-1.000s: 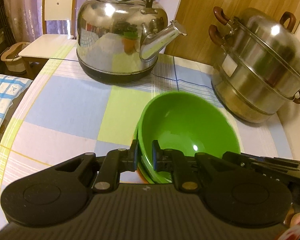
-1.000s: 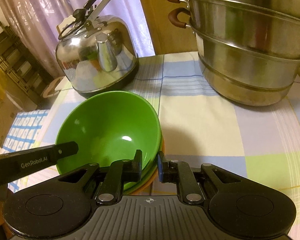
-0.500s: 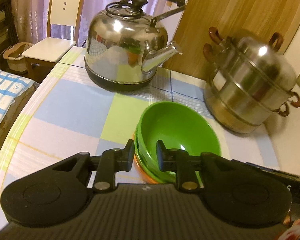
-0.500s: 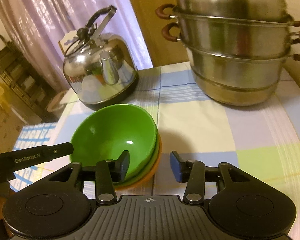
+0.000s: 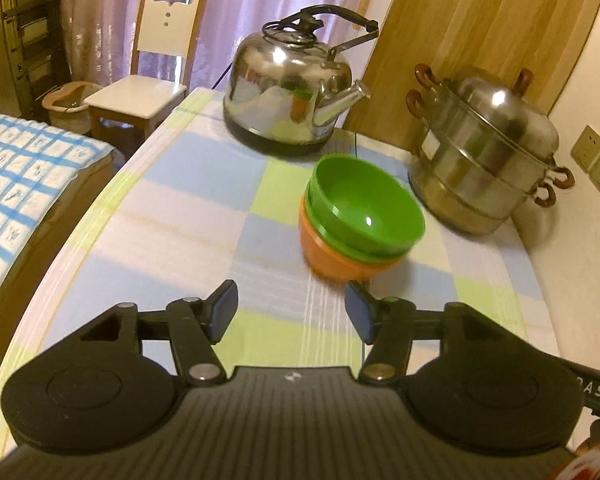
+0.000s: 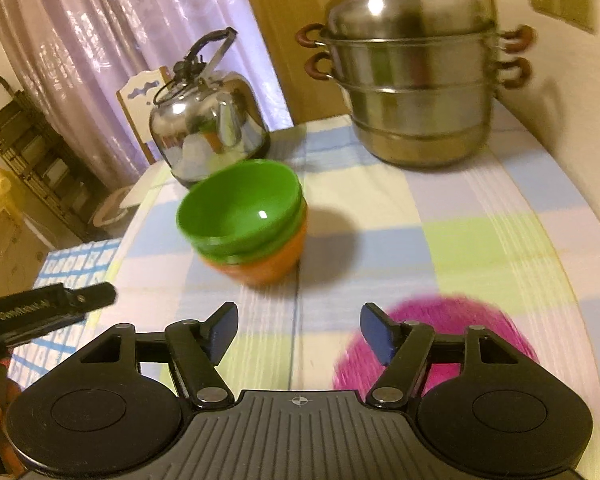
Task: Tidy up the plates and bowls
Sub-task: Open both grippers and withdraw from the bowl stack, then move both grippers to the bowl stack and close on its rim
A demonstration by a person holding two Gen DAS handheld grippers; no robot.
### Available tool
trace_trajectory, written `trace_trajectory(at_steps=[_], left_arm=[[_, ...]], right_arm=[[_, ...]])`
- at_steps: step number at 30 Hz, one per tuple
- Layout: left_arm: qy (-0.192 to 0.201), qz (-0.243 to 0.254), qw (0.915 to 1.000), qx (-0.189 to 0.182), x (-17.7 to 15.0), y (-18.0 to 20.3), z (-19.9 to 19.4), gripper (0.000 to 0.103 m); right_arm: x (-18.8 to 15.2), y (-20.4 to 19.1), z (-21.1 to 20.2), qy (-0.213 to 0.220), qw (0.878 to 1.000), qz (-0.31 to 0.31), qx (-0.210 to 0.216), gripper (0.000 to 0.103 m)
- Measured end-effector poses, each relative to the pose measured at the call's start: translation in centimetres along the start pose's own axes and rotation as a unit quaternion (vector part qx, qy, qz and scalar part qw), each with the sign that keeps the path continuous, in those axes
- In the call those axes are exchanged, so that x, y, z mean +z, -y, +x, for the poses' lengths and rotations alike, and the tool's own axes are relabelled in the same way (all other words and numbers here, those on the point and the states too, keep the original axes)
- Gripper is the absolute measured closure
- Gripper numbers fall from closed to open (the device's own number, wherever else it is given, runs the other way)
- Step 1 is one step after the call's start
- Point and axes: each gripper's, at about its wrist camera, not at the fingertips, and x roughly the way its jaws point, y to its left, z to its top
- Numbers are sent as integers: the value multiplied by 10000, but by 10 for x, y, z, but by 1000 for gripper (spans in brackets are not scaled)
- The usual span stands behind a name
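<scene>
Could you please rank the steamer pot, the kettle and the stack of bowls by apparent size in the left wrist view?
1. Steamer pot and kettle: look alike, unranked.
2. Stack of bowls: smallest, though nearest the camera.

Green bowls (image 5: 364, 208): glossy plastic, smooth, bright highlight inside. Orange bowl (image 5: 332, 258) under them: plastic, duller sheen. Kettle (image 5: 286, 88) far left: polished mirror-finish metal, matt black handle. Steamer pot (image 5: 484, 160) far right: brushed-to-shiny steel, brown glossy handles. Tabletop (image 5: 188, 216): smooth checked covering, pastel, slight sheen. Both tools matt black plastic, ribbed body, blue pads (image 6: 376, 332) look rubbery. Pink item (image 6: 480, 320) near right: blurred, material unclear. Chair (image 5: 156, 60): painted white wood. Panel (image 5: 480, 20) behind pot: wood grain.
</scene>
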Motion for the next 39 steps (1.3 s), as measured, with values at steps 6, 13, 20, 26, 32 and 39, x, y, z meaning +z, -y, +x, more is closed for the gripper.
trace_trajectory(at_steps=[6,13,20,26,32,39], left_arm=[[47,106,9999,93,-41,-2,-38,36],[107,426,9990,19,-76,11,-66,27],[143,716,9973,-41,-96,18,-82,25],[18,671,9976,-147,-104,12,-89,24],[-88,634,9977,-232,-106,11,-89,24],[-157,621,9976,-263,-104,13,-87,24]], right_arm=[[-47,9,-40,-37,9995,256,-200,32],[-88,4,-81,2,9990,134,-432,31],[-120,2,-98,-97,9980,10,-617,31],[-132,4,-103,-150,9977,-6,-657,31],[-131,5,-102,-181,9978,16,-631,31],[-128,5,-104,-168,9980,-3,-602,31]])
